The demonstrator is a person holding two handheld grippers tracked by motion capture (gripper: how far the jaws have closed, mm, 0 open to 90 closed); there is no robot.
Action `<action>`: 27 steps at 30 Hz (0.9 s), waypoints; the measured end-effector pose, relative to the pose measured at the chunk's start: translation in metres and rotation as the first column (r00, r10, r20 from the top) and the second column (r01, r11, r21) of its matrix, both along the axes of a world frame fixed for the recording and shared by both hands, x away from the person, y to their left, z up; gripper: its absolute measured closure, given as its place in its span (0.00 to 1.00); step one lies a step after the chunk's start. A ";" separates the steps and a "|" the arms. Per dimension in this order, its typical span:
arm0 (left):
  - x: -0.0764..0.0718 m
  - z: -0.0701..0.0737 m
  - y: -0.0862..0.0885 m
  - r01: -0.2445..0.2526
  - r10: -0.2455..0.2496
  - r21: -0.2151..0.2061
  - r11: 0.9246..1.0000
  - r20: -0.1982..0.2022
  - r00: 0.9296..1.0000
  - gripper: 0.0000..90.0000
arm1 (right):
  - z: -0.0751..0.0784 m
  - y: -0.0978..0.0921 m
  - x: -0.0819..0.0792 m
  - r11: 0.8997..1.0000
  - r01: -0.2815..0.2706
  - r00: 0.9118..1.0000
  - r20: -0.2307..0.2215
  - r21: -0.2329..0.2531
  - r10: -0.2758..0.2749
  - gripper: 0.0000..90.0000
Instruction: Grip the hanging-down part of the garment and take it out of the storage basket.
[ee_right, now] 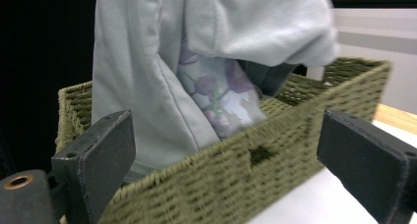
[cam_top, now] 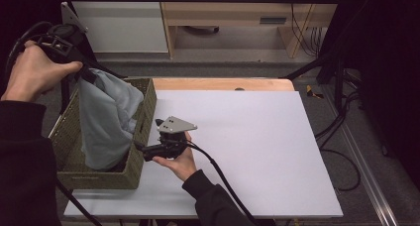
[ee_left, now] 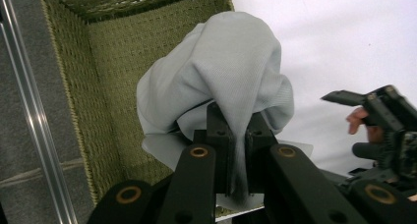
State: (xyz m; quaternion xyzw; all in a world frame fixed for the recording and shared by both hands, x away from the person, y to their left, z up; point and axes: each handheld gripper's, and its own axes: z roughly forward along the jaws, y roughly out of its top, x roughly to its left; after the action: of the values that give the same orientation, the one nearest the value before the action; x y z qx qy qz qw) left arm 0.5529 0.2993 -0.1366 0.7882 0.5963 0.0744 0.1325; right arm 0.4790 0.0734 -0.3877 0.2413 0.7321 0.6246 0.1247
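A pale grey-blue garment [cam_top: 104, 122] hangs out of a woven olive basket [cam_top: 144, 114] at the table's left. My left gripper [cam_top: 88, 71] is raised above the basket and shut on the garment's top. In the left gripper view the cloth [ee_left: 231, 71] is pinched between the jaws and drapes down over the basket's inside [ee_left: 105, 86]. My right gripper [cam_top: 139, 147] sits low beside the basket's right wall, open, with nothing between its fingers. The right gripper view faces the basket wall [ee_right: 255, 160]; the garment [ee_right: 142, 76] hangs behind it, with a floral printed patch [ee_right: 216, 96] showing.
A white board [cam_top: 247, 146] covers the table to the right of the basket. A wooden strip [cam_top: 223, 84] runs along its far edge. Cables [cam_top: 341, 137] trail on the floor at the right. A metal rail [ee_left: 29, 111] runs left of the basket.
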 end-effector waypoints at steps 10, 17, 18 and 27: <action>-0.001 0.000 -0.002 0.016 -0.016 0.000 1.000 0.003 1.000 0.94 | -0.011 0.041 0.016 0.999 -0.013 1.000 -0.005 -0.037 0.013 0.12; 0.001 -0.001 -0.005 0.014 -0.014 -0.002 1.000 0.004 1.000 0.94 | -0.016 0.058 0.022 0.998 -0.005 1.000 -0.014 -0.057 0.004 0.21; 0.001 -0.001 -0.005 0.017 -0.017 -0.001 1.000 0.002 1.000 0.94 | -0.016 0.060 0.021 0.998 -0.004 1.000 -0.027 -0.058 0.002 0.24; 0.000 0.000 -0.008 0.020 -0.020 0.006 1.000 0.006 1.000 0.94 | -0.017 0.068 0.026 0.998 -0.035 0.998 -0.061 -0.049 0.032 0.87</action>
State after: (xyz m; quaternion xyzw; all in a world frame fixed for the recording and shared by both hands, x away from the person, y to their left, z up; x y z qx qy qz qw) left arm 0.5529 0.2915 -0.1370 0.7944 0.5877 0.0770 0.1328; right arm 0.5047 0.1412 -0.4049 0.2445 0.7549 0.6006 0.0979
